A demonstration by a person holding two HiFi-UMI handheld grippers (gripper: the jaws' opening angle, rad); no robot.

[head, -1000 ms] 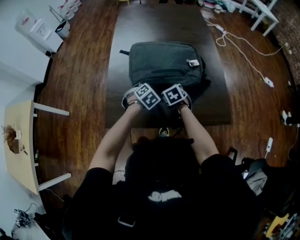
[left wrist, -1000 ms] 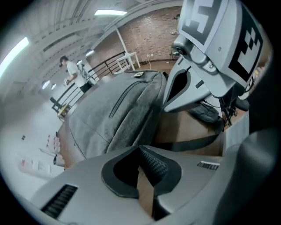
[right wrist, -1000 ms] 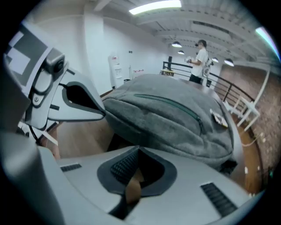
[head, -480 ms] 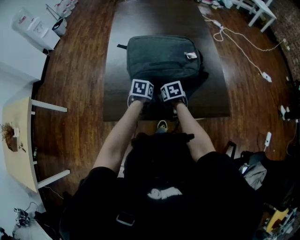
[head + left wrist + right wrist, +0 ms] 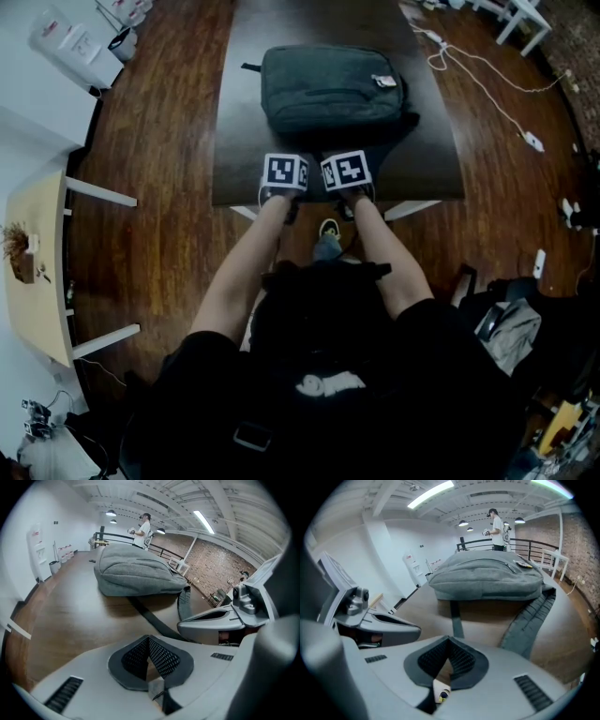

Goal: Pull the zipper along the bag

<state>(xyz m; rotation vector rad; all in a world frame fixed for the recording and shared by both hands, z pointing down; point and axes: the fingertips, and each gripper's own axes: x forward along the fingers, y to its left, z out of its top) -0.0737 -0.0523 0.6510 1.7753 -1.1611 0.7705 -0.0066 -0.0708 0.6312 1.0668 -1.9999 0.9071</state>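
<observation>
- Both grippers have pulled back off the bag (image 5: 333,89) to the near table (image 5: 246,141) edge.
- Left gripper (image 5: 149,640) and right gripper (image 5: 449,641): jaws together, empty.
- Bag lies mid-table, released; pull likely finished.

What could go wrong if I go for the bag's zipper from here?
Both the left gripper and right gripper are shut and empty; reaching in like that could nudge the zipper aside. The loose shoulder strap lies between them and the backpack and might snag. Nothing holds the backpack, so a pull may slide it across the table.
</observation>
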